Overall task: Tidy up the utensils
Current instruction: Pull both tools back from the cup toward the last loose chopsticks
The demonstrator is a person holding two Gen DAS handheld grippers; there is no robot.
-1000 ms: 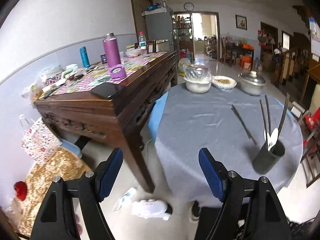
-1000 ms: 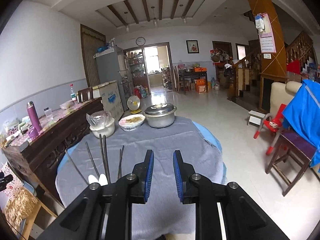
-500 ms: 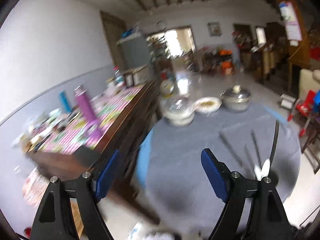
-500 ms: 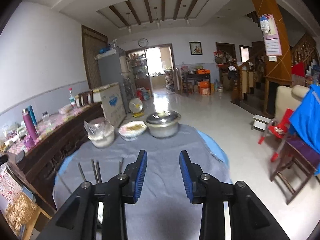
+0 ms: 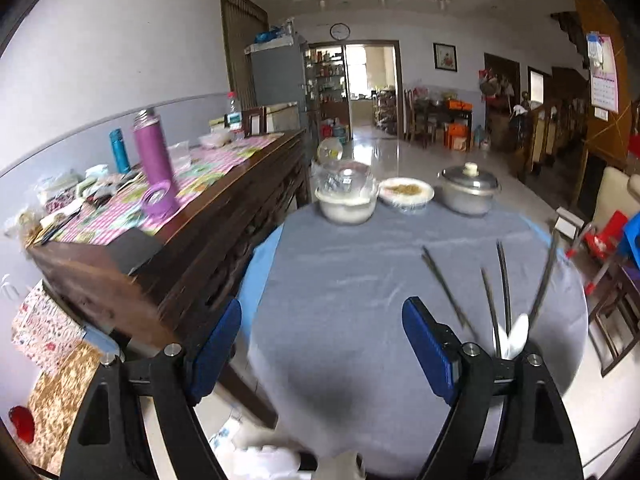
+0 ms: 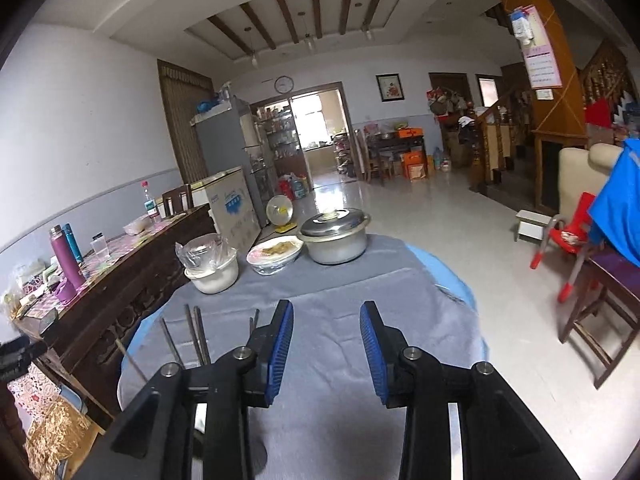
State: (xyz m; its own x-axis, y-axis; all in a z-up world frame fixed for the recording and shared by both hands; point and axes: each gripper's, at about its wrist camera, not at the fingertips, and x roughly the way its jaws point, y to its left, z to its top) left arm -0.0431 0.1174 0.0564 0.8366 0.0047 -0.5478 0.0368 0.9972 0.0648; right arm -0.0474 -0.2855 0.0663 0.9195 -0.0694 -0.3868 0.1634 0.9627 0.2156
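Note:
A round table with a grey cloth (image 5: 360, 280) holds the utensils. In the left wrist view, dark chopsticks (image 5: 502, 280) and a white spoon (image 5: 516, 336) stand up together at the right, their holder hidden behind my finger; one chopstick (image 5: 442, 288) lies on the cloth. My left gripper (image 5: 320, 344) is open and empty above the table's near left edge. In the right wrist view, my right gripper (image 6: 326, 346) is open and empty over the cloth (image 6: 332, 280), with the chopsticks (image 6: 196, 332) standing to its left.
At the table's far side stand a white bowl covered with plastic (image 5: 346, 200), a dish of food (image 5: 406, 194) and a lidded steel pot (image 5: 468, 190). A dark wooden sideboard (image 5: 192, 232) with a purple flask (image 5: 154, 164) lies to the left. Chairs (image 6: 576, 248) stand to the right.
My right gripper has opened from nearly shut to wide. My left gripper has tilted up and swung towards the table, staying open.

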